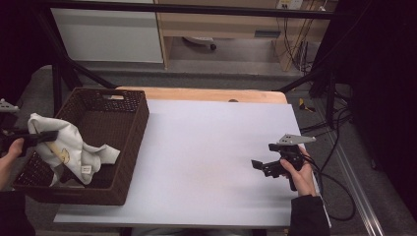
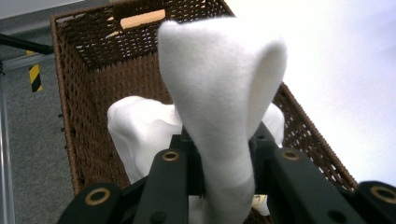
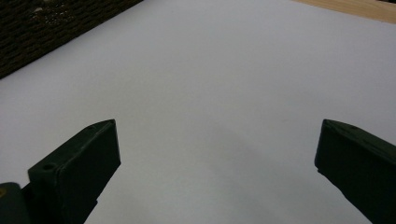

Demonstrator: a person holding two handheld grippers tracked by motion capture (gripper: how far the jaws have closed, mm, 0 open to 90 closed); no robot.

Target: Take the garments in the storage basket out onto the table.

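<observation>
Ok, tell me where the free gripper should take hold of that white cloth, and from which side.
Grip the loose flap of the white cloth that drapes toward the table inside the brown wicker basket. Come from above with the right gripper, whose jaws stand open over the white tabletop. The basket wall blocks a sideways approach, and the left gripper already pinches the cloth's other end.

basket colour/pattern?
Dark brown woven wicker basket, open weave with a handle slot in the end wall. The left gripper view shows it best.
</observation>
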